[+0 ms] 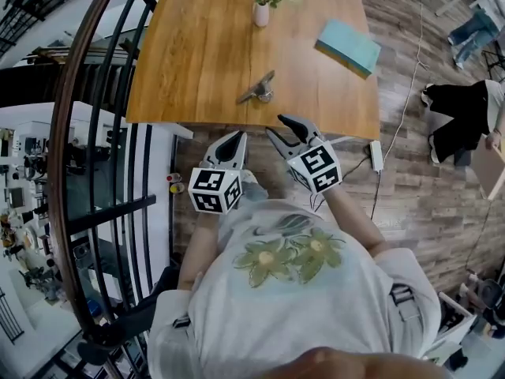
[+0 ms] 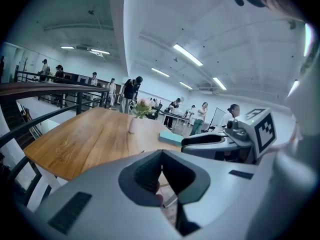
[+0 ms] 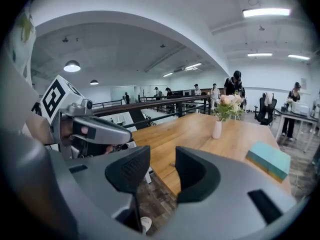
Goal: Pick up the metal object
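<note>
We hold both grippers just short of the table, the metal object untouched
In the head view the flat grey metal object [image 1: 258,89] lies at centre frame on the smooth wooden table [image 1: 197,61], near its lower edge; below it our right gripper [image 1: 280,126] has its ribbed black jaws parted and empty, our left gripper [image 1: 235,138] beside it is clenched on nothing, and a teal book [image 1: 348,46] lies upper right

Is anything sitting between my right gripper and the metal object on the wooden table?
Nothing visible does. The open, empty right gripper hangs off the near edge of the wooden table; only bare wood lies before the grey metal object. The white vase and teal book sit farther back.
</note>
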A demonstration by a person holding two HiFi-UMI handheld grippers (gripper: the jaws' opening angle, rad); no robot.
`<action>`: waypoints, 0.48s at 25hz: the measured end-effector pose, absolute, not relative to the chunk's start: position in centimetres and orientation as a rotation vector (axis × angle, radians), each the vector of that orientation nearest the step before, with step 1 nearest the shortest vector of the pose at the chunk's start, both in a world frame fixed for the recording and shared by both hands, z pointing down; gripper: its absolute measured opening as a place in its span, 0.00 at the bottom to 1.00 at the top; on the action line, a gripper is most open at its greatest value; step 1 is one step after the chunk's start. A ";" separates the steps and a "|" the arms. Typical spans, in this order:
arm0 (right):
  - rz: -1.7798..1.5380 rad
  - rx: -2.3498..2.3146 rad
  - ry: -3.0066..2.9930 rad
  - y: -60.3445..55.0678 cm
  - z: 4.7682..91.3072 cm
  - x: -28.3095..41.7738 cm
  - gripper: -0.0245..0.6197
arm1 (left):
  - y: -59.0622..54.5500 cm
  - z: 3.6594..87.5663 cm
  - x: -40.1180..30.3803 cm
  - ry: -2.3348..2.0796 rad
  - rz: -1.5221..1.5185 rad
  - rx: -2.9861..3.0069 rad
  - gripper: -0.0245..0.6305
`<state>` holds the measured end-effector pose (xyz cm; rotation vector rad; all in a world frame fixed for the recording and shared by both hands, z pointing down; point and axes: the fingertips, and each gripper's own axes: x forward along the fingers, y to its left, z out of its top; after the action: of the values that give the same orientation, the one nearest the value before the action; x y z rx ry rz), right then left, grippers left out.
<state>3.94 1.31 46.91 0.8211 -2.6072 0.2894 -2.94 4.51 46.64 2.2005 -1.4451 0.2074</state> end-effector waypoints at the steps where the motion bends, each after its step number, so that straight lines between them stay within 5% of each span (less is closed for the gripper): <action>1: 0.291 0.832 -2.600 0.9 47.1 3.9 0.29 | 4.1 46.7 -3.1 -1.437 0.209 2.209 0.06; 12: 0.305 0.875 -2.526 -0.3 48.5 3.3 0.36 | 2.3 47.0 -4.5 -1.377 0.199 2.235 0.06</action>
<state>3.30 -0.29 48.52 0.8753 -2.5261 0.3050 -4.48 2.25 46.99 2.2346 -1.3770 0.1991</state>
